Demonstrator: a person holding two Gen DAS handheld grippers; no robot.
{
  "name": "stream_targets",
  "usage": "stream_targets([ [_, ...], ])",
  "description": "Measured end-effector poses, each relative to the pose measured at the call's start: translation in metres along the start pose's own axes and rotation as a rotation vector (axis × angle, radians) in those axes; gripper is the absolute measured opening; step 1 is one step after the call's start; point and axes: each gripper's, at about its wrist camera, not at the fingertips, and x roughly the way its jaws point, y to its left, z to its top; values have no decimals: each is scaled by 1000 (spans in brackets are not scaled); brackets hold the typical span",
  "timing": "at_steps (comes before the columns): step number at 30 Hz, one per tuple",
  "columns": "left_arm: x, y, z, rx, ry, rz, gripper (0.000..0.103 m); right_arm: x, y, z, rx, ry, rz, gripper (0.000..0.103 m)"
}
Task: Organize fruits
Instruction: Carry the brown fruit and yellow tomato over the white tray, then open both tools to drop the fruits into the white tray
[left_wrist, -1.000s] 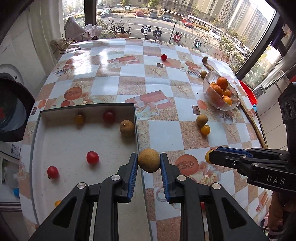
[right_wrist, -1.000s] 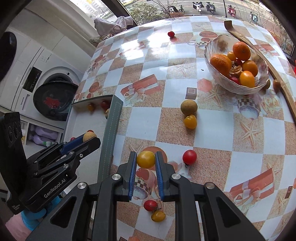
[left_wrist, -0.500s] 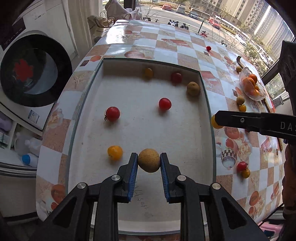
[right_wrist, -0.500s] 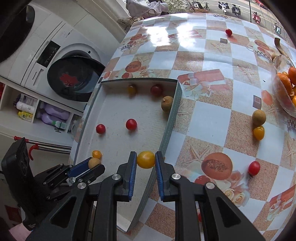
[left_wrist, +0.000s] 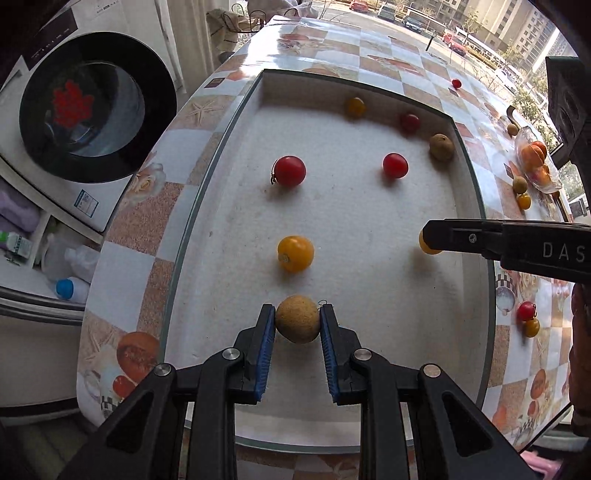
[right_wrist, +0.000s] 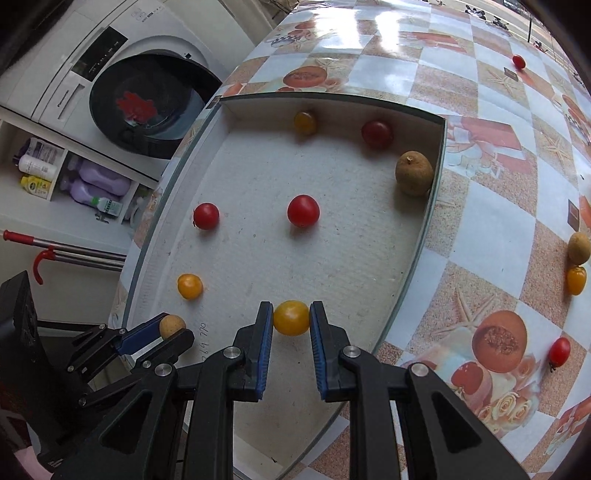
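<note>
Left tool (left_wrist: 297, 325): black arms, blue pads, clamped on tan-brown fruit (left_wrist: 297, 324). Right tool (right_wrist: 291, 318): same colours, clamped on yellow tomato (right_wrist: 291, 317). Ahead of both: white tray (right_wrist: 424, 236), red tomato (right_wrist: 303, 211), orange-yellow tomato (left_wrist: 295, 253). Bench (right_wrist: 480, 206): white-and-tan checks, fruit and starfish prints.

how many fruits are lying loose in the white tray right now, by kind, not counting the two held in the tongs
red tomatoes: 3
yellow tomatoes: 2
brown longans: 1
total: 6
</note>
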Motion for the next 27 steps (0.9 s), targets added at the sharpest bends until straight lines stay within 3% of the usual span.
stream_targets([
  [9, 6, -6, -1, 52, 31, 35, 27, 7, -3, 3, 35, 17, 10, 25],
  [11, 6, -7, -1, 66, 32, 51, 50, 1, -6, 2, 51, 4, 24, 36],
  [12, 5, -7, -1, 68, 18, 56, 78, -3, -7, 2, 56, -9, 32, 52],
  [13, 1, -7, -1, 73, -8, 60, 80, -9, -7, 1, 59, -25, 53, 56],
  [19, 0, -19, 8, 122, 5, 71, 80, -44, -23, -8, 89, -100, 23, 58],
  [27, -20, -60, 16, 203, -47, 23, 80, -80, -100, -41, 238, -147, -149, 58],
])
